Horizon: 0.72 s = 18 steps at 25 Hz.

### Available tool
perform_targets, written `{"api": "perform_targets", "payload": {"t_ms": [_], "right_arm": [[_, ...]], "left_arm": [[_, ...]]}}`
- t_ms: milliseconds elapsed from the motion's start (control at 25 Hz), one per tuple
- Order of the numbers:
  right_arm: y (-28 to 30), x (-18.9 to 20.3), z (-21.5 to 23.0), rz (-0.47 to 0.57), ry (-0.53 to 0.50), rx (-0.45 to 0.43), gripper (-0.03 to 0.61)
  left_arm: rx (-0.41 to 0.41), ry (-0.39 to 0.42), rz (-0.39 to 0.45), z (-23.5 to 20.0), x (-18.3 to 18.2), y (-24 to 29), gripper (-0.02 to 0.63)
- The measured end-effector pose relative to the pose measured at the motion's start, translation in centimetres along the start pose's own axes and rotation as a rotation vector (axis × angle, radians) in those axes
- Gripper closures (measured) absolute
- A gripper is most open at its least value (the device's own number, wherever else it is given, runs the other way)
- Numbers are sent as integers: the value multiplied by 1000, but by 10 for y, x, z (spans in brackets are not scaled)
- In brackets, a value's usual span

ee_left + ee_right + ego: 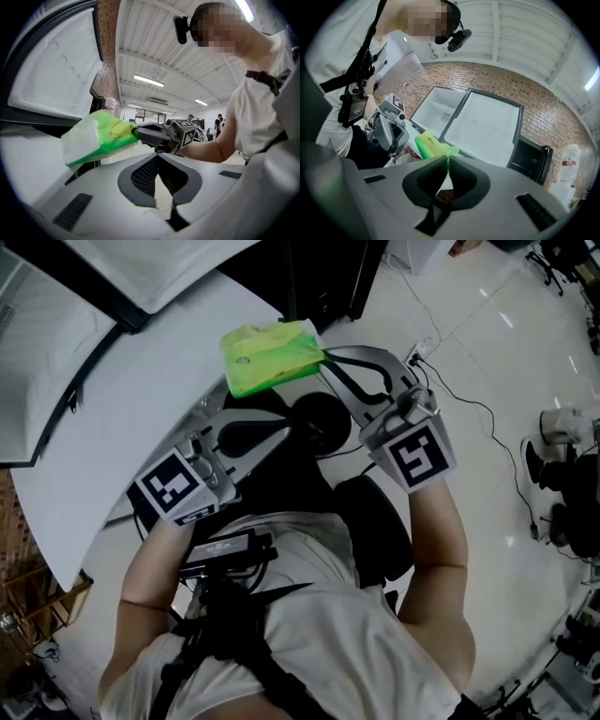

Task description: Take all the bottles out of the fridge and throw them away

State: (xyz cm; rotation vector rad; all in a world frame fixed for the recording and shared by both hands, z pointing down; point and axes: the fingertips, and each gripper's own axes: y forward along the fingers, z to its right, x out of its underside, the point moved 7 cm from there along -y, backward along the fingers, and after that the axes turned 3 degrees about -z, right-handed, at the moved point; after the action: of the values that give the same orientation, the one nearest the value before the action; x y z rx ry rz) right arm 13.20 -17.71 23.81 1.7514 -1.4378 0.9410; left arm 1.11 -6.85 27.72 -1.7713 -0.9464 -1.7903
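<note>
A green and white soft pack [272, 354] hangs in the air in front of the white fridge door [103, 418]. My right gripper [326, 360] is shut on its right edge, and a thin green fold shows between the jaws in the right gripper view [448, 161]. The left gripper view shows the same pack [96, 138] held at the tip of the right gripper [137, 132]. My left gripper [289, 432] is below and to the left of the pack, its jaws closed together with nothing between them [157, 157]. No bottle is in view.
Two open white fridge panels [487, 126] stand against a brick wall. A dark round thing [319, 423] lies under the grippers; what it is I cannot tell. A cable [473, 409] runs over the shiny floor, with gear at the right [562, 427].
</note>
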Motion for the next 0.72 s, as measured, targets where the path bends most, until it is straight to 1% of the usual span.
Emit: {"api": "perform_targets", "payload": {"t_ms": [80,200,320,440,600,720], "right_arm": [[-15,10,3,-20,-13,8,561],[-30,16,6,-31,-24,36,561],[-39,29,6,-60,-11,56,561],[-44,56,1,-123,49,58,561],[-43,93,-8,-224,120,56,561],[-40,116,-17,-297,127,39,561]], "left_arm": [[16,-15,-8,3,5,15,603],[47,-35,-42,10,10,25,603],[66,-44,-64,12,14,31,603],[67,-19,-60,4,23,35,603],[71,-60,-96,0,32,42,603],[72,-60,-105,-3,39,46,603]]}}
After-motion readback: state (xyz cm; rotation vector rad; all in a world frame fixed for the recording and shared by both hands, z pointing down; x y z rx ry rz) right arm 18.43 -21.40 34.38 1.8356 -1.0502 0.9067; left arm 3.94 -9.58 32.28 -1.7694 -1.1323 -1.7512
